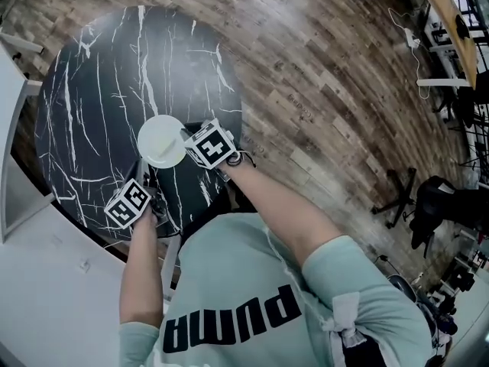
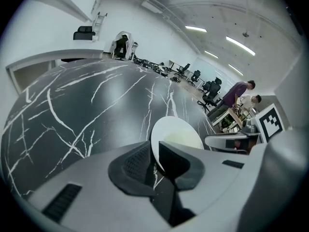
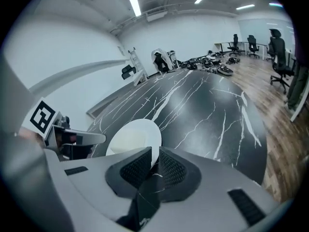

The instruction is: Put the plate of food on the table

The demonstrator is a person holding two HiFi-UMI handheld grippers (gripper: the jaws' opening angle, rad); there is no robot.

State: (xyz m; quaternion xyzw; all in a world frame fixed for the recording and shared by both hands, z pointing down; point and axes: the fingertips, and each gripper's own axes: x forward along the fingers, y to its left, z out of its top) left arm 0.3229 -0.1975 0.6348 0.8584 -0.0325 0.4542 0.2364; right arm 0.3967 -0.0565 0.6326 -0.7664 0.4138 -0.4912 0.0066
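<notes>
A white plate [image 1: 162, 141] with a pale patch of food on it lies over the near part of the round black marble table [image 1: 99, 90]. My left gripper [image 1: 147, 164] is shut on the plate's near rim. From the right, my right gripper [image 1: 184, 135] is shut on the rim's right side. In the left gripper view the plate [image 2: 176, 133] stands edge-on between the jaws of the left gripper [image 2: 155, 159]. The right gripper view shows the plate [image 3: 131, 138] pinched by the right gripper [image 3: 154, 162]. Whether the plate touches the tabletop I cannot tell.
A white counter [image 1: 30, 228] borders the table on the left. Wooden floor [image 1: 328, 90] lies to the right, with a black office chair [image 1: 435, 205] and desks [image 1: 451, 21] beyond. Two people [image 2: 241, 94] stand at a far desk.
</notes>
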